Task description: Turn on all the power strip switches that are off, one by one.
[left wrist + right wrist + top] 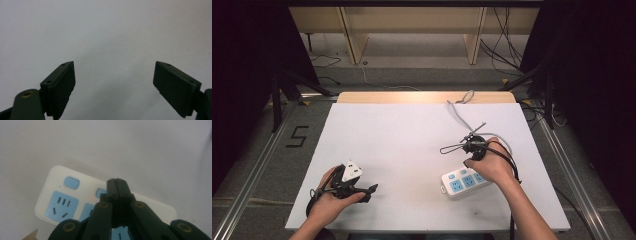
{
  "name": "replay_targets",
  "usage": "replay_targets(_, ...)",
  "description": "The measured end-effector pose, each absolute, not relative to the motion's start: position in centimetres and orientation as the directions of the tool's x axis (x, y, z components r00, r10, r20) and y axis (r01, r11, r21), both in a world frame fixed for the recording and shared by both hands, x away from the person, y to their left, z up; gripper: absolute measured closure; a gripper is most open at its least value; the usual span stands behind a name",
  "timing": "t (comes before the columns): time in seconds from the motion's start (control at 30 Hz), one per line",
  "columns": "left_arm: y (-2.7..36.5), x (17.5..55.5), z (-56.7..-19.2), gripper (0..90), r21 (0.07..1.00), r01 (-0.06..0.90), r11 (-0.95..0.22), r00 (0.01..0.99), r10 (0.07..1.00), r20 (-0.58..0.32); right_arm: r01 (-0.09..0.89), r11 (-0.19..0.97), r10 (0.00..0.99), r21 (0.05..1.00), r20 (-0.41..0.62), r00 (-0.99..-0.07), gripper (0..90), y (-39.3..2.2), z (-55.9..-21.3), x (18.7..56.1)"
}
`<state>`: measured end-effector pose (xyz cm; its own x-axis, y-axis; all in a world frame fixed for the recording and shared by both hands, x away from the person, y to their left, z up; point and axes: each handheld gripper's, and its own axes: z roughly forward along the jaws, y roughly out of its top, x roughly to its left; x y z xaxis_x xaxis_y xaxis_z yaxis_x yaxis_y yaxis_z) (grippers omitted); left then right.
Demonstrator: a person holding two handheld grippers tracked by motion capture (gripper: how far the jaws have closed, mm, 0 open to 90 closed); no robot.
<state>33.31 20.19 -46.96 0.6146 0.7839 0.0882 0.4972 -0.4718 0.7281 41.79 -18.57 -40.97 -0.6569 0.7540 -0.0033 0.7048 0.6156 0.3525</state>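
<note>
From the high view, a white table with a bare wooden strip along its far edge stands on a grey floor; pale wooden furniture and loose cables lie beyond it, and a black "5" mark is on the floor off the left edge. A white power strip with blue sockets lies near the front right corner, its grey cord running to the far edge. The right gripper hangs just above the strip's far side, in the right hand. The left gripper sits near the front left corner, in the left hand.

In the left gripper view, the jaws stand spread wide over bare table, pinching nothing.

In the right gripper view, the jaws are pressed together, empty, over the strip's blue switch buttons; a small red light glows beside them.
</note>
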Motion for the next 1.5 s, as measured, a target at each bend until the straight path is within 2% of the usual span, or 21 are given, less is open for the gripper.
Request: replay_targets(1.5, 20.2, 33.3, -47.0, 17.9, 0.727, 0.496, -0.476, 0.619, 0.780, 0.089, 0.678, 0.656, 0.713, 0.332, 0.021, -0.700, 90.0, -16.1, -40.7, 41.3)
